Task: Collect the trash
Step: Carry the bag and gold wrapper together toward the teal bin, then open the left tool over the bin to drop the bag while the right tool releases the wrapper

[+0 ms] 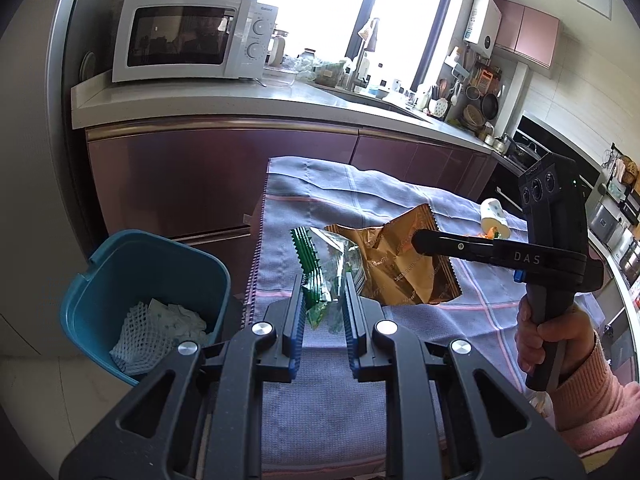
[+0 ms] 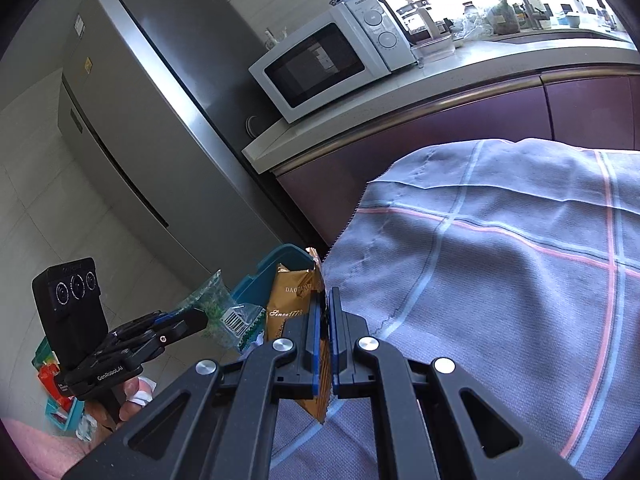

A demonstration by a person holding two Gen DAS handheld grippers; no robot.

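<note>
My left gripper (image 1: 323, 278) is shut on a green and clear plastic wrapper (image 1: 316, 264), held up over the left edge of the cloth-covered table (image 1: 320, 400). To its right, my right gripper (image 1: 416, 240) is shut on a crumpled gold snack bag (image 1: 400, 272). In the right wrist view the right gripper (image 2: 326, 296) pinches the gold bag (image 2: 290, 296) by its edge. There the left gripper (image 2: 202, 320) carries the green wrapper (image 2: 224, 308) beside it. A blue bin (image 1: 100, 280) stands on the floor left of the table, with white netting and paper inside. Its rim (image 2: 276, 260) shows behind the bag.
A white spotted cup (image 1: 493, 214) lies on its side at the table's far right, with orange scraps by it. Purple cabinets carrying a microwave (image 1: 180, 36) run behind the table. A grey fridge (image 2: 140, 120) stands beyond the bin. A hand (image 1: 552, 340) in a pink sleeve grips the right handle.
</note>
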